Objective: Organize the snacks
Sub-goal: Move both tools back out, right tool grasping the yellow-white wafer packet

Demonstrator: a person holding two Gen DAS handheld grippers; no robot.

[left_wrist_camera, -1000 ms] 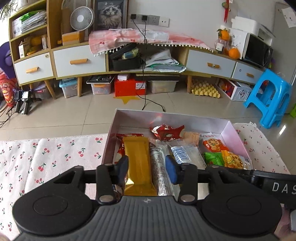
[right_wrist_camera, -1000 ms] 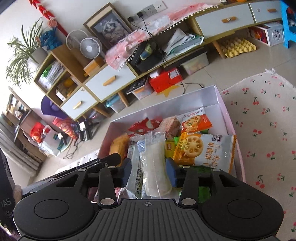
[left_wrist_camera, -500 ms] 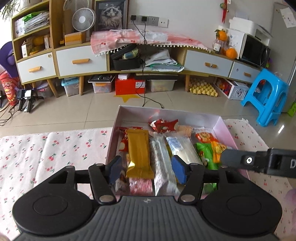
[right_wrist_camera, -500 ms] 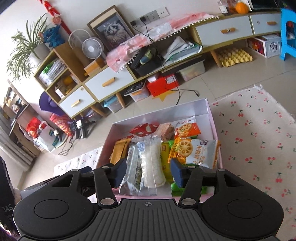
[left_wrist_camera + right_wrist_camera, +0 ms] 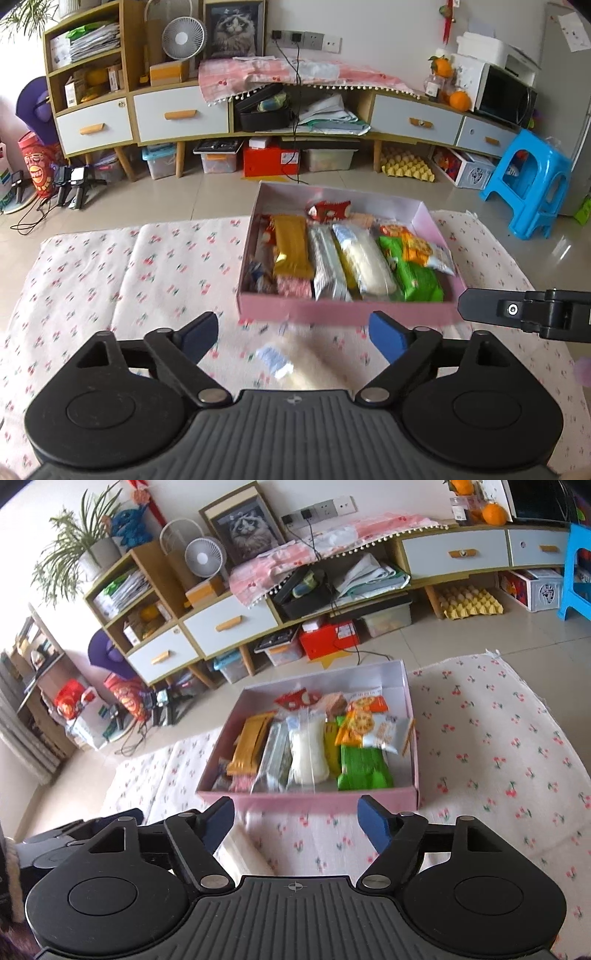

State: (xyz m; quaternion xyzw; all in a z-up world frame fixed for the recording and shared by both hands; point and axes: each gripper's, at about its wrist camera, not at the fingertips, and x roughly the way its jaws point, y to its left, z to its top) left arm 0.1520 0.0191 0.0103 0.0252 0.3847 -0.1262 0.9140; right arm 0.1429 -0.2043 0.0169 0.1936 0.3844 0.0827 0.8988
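Looking from the left wrist, a pink box (image 5: 332,314) of snacks sits on the cherry-print cloth (image 5: 110,277), the right gripper's arm beside it. The left gripper (image 5: 293,332) jaws are opening, a blurred pale packet (image 5: 295,365) lying between them, unpressed. From the right wrist, the right gripper (image 5: 295,821) jaws are opening, empty, just short of the box.

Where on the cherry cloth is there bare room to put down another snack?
Free: the cherry cloth left of the pink box, and the stretch right of it. Crowded: the box itself, packed with snacks, and the strip before it, where a blurred pale packet lies.
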